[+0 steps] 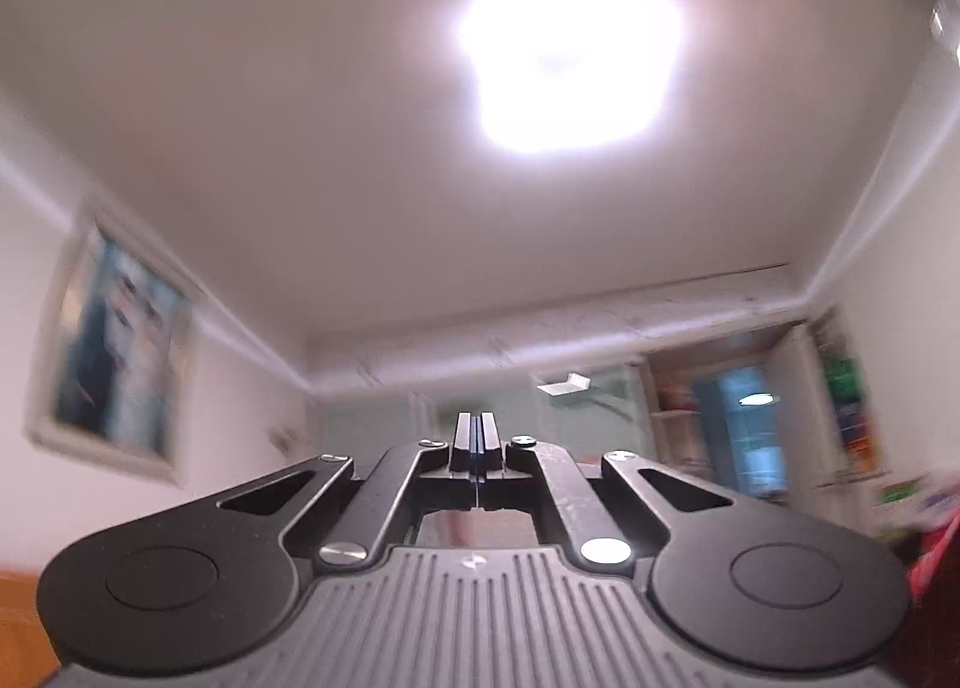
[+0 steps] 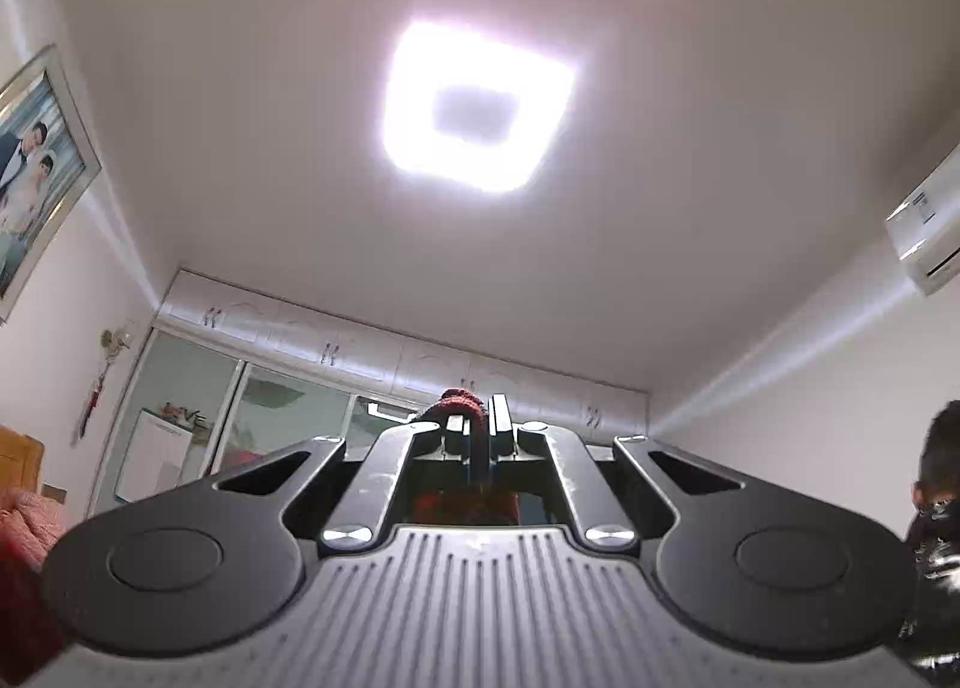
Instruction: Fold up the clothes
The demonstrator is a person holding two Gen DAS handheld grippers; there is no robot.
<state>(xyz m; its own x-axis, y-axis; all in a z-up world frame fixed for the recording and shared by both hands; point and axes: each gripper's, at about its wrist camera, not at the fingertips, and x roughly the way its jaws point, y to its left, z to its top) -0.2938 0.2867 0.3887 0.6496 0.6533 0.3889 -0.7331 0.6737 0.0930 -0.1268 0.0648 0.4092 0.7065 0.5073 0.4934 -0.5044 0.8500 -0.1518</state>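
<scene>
My right fingers (image 2: 477,427), low centre of frame and tilted toward the ceiling, pinch a red knitted garment (image 2: 462,406) that hangs below them, while my left fingers (image 1: 477,436) are shut, seemingly empty.

Both wrist views tilted ceilingward

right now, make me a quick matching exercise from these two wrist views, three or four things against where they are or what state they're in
Things:
1. left gripper
2. right gripper
3. ceiling light
4. air conditioner

States or places:
a. glowing square overhead
b. shut on red knitted fabric
c. shut, nothing visible between the fingers
d. mounted high on the wall at the right of the view

Pairs: 1-c, 2-b, 3-a, 4-d
</scene>
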